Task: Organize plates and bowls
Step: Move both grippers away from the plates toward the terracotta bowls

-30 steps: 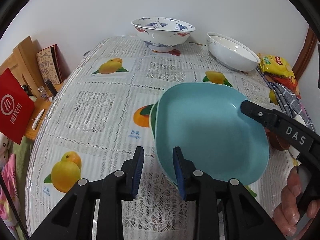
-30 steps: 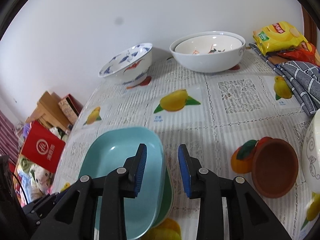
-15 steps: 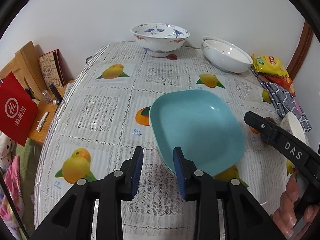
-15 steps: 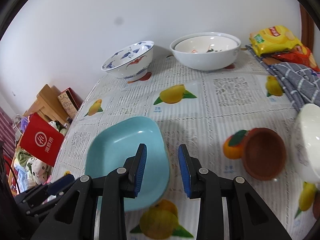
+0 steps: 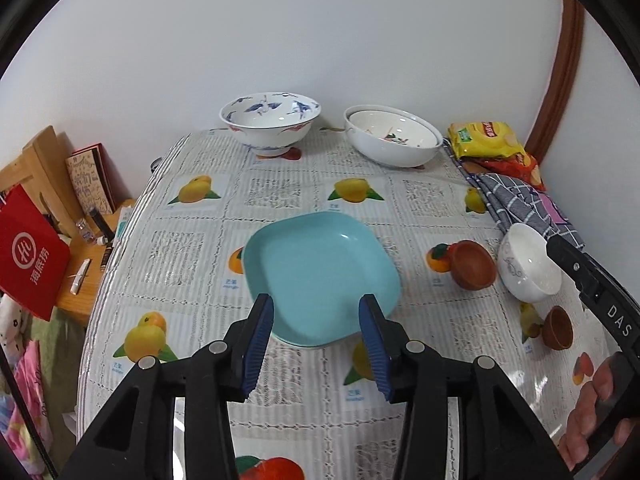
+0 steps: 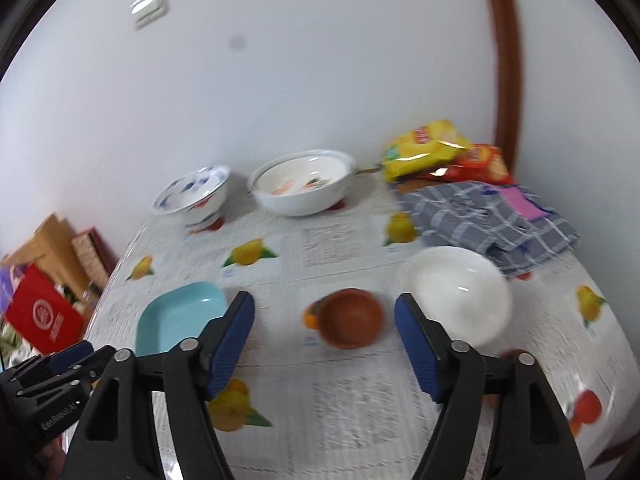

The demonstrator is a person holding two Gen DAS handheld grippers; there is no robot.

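Starting off the left edge, there's a red bag (image 5: 28,248) hanging beside the surface (image 5: 180,248), which wears a lacy, plastic-covered cloth printed with fruit. Your left claw (image 5: 316,336) has just been opening and stands apart with nothing between its ribbed blue pads, hovering over the near rim of the smooth, rounded-square teal plate (image 5: 320,272), which lies flat mid-surface on top of a second plate whose edge just peeks out underneath. Back by the wall you've got the glossy blue-patterned bowl (image 5: 270,126) and next to it the wide white bowl (image 5: 392,136), well apart from the plates with open cloth between. Further right, your right claw (image 6: 324,336) has also just been opening, empty, framing the matte round brown clay bowl (image 6: 350,322); the shiny white bowl (image 6: 460,300) sits just beside that. A tiny brown cup (image 5: 558,332) and a checked cloth (image 6: 488,216) crowd the right edge.
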